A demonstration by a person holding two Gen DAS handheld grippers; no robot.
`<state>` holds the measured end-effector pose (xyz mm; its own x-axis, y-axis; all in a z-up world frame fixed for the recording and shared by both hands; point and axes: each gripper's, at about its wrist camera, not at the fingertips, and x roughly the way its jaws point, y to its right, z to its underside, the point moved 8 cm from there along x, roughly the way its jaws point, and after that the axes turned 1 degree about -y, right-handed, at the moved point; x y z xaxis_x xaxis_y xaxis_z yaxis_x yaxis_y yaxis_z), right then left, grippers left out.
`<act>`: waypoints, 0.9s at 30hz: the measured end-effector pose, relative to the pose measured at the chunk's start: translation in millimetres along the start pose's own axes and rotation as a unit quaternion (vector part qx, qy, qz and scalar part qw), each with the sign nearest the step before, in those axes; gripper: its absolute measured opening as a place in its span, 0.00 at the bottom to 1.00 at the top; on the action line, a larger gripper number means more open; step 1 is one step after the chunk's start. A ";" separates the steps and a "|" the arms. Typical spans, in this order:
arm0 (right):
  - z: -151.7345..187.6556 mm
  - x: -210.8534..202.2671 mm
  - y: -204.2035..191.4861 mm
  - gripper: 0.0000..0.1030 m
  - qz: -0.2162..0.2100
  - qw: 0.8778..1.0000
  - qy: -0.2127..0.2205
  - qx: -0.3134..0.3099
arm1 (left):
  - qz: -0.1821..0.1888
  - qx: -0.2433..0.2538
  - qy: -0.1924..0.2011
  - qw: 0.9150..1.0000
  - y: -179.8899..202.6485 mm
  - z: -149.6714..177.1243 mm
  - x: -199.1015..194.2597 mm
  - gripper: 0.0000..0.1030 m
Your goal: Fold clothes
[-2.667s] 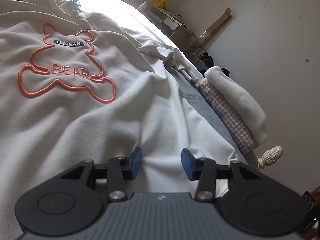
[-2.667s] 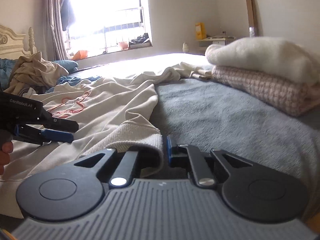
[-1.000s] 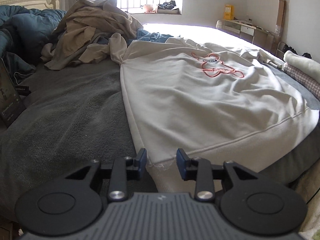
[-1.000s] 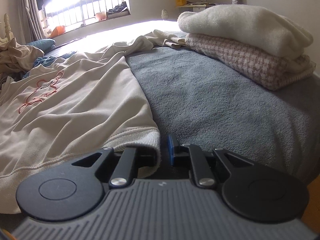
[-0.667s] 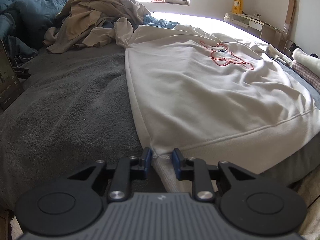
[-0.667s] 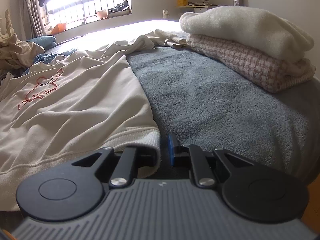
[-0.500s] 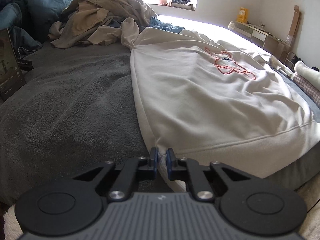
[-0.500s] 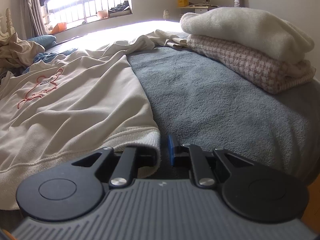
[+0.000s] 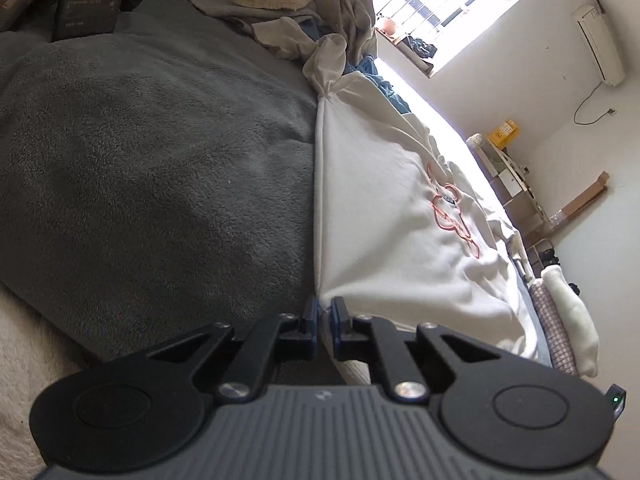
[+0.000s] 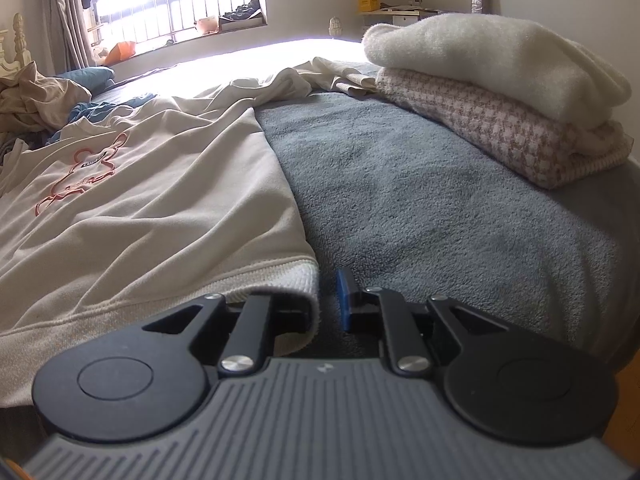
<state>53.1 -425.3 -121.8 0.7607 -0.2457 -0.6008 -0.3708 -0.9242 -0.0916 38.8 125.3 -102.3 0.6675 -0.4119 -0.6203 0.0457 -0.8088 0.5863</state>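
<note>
Left tool (image 9: pixel 324 314) clamped on the near left hem corner of the cream sweatshirt (image 9: pixel 400 216); side seam pulled into a straight, taut line away from the clamp, presumably to square the garment before folding. Right tool (image 10: pixel 326 300) at the opposite hem corner: ribbed hem (image 10: pixel 280 276) draped over one finger, a gap showing before the blue pad of the other. Pinched or merely hooked: cannot tell. Sweatshirt spread face up, bear outline (image 10: pixel 78 174) showing, hem at the bed's near edge.

Surface: bed with grey fleece blanket (image 10: pixel 440 208). Two folded garments (image 10: pixel 500 92) stacked well apart on the right. Unfolded clothes (image 9: pixel 304 4) heaped toward the barred window (image 10: pixel 176 0). Low shelf against far wall.
</note>
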 end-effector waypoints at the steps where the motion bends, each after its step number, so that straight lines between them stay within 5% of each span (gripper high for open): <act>1: -0.1 0.1 0.4 0.11 -0.001 1.000 -0.001 0.001 | -0.003 -0.002 -0.004 1.000 -3.6 1.3 2.7 0.07; 11: 0.6 1.3 3.0 0.13 -0.016 1.000 -0.004 0.014 | -0.004 -0.013 -0.025 1.000 -20.2 4.8 16.2 0.07; 16: 1.1 1.1 4.0 0.14 -0.021 1.000 -0.001 0.018 | -0.003 0.026 -0.030 0.999 -5.9 5.6 11.9 0.09; 18: 1.5 1.0 4.6 0.14 -0.024 1.000 0.001 0.018 | -0.001 0.040 -0.030 0.999 1.6 6.9 5.1 0.16; 20: 1.8 0.2 4.5 0.14 -0.026 0.999 0.003 0.018 | 0.002 0.047 -0.027 0.999 7.5 8.3 -0.1 0.37; 27: 2.4 -1.8 1.2 0.17 -0.027 1.000 0.014 0.004 | -0.014 0.057 -0.064 0.996 20.8 24.3 16.5 0.38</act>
<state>50.0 -425.3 -122.7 0.7942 -0.2040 -0.5723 -0.3331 -0.9340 -0.1294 32.7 91.5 -113.0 0.5665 -0.4321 -0.7017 -0.0253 -0.8602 0.5093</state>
